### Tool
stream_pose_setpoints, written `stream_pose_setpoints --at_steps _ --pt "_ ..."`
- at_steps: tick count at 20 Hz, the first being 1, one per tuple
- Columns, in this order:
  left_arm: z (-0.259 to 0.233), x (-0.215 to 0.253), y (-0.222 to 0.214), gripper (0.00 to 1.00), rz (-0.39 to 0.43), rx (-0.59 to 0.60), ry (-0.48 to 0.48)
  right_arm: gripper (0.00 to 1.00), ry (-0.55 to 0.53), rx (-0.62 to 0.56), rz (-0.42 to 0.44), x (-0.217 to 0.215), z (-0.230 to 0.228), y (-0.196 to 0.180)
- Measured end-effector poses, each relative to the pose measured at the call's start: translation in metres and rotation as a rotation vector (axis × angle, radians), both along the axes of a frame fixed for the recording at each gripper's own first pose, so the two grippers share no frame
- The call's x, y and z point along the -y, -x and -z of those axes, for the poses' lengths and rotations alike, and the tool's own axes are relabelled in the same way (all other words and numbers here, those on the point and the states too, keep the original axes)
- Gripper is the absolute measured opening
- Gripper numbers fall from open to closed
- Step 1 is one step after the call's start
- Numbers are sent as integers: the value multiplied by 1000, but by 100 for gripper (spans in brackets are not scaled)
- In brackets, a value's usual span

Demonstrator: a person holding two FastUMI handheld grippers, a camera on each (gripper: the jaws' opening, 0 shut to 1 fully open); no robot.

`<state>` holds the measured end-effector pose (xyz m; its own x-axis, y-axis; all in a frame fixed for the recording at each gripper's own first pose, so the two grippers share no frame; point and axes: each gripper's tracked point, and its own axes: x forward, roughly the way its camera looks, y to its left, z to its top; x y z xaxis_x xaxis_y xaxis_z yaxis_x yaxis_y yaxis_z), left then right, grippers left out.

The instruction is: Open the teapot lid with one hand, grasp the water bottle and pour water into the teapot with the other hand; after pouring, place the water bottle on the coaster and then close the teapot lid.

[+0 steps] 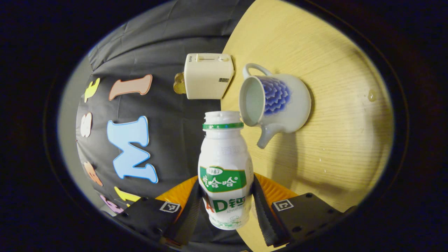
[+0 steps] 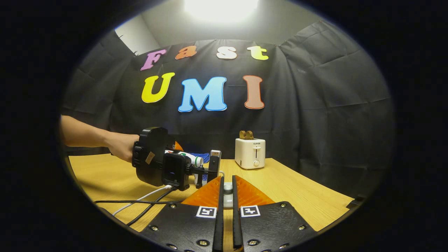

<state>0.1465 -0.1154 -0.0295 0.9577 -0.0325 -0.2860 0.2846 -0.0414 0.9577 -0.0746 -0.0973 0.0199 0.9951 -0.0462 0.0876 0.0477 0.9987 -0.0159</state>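
Observation:
The white water bottle (image 1: 224,164) with a green label and an uncapped mouth sits between the fingers of my left gripper (image 1: 225,196), which is shut on its lower body. In the right gripper view a hand holds that gripper (image 2: 196,171) with the bottle (image 2: 185,157) lying almost level. The bottle's mouth is close beside the open rim of the white teapot (image 1: 280,105) with a blue flower, which stands lidless on the wooden table (image 1: 343,147). My right gripper (image 2: 227,183) is nearly closed on a small pale piece (image 2: 228,196), apparently the teapot lid's knob.
A cream toaster (image 1: 208,75) with bread in it stands at the table's back edge by the black cloth, seen again as the toaster (image 2: 250,153). Cables (image 2: 147,201) trail over the table under the left gripper. A water drop (image 1: 371,95) lies beyond the teapot.

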Motion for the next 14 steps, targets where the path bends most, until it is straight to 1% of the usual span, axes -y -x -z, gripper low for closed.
stream_pose_setpoints --at_steps 10,13,14 --pt "-7 7 4 87 24 27 -101 11 4 -8 -2 0 2 -2" --pt "-8 7 3 81 26 40 -115 11 7 -7 -2 1 1 -1" --pt "-8 6 3 87 26 37 -117 11 7 -5 -1 1 1 -1"
